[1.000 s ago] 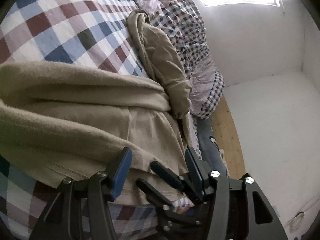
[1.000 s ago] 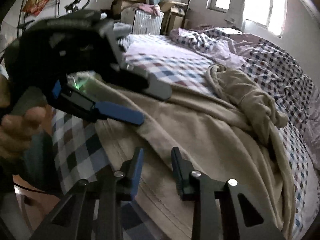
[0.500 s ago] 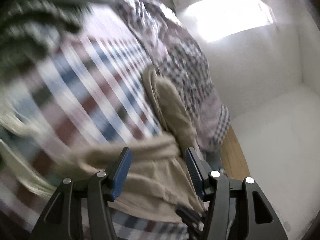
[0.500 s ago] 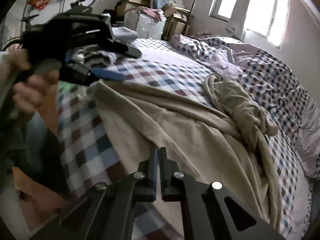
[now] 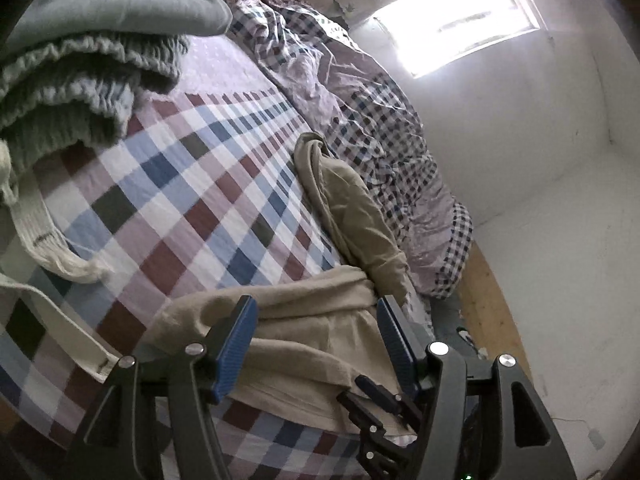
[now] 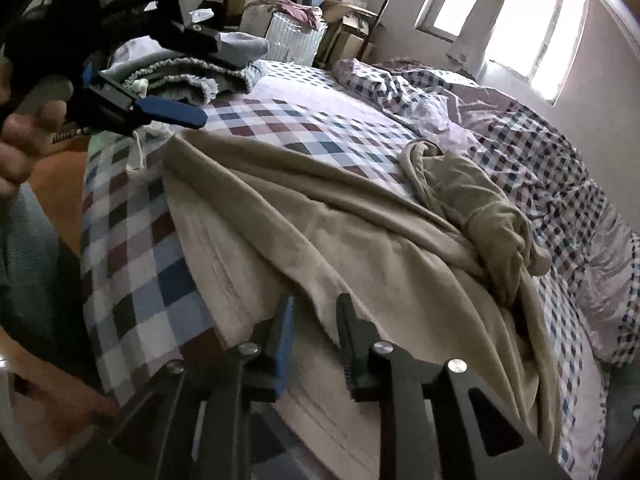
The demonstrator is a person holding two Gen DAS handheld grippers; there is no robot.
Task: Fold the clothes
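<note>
Knitwear pile (image 5: 80, 76) beside beige garment (image 6: 360, 240)

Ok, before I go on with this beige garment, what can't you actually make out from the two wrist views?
- Beige garment: near hem is cut off by the bottom edge and hidden behind the right gripper, whose jaws are opening over the fabric, in the right wrist view.
- Bunched sleeve: its cuff is buried in folds.
- Left gripper: the left wrist view leaves unclear whether its opening jaws touch the cloth.
- Folded pile: cropped by the left wrist frame.
</note>
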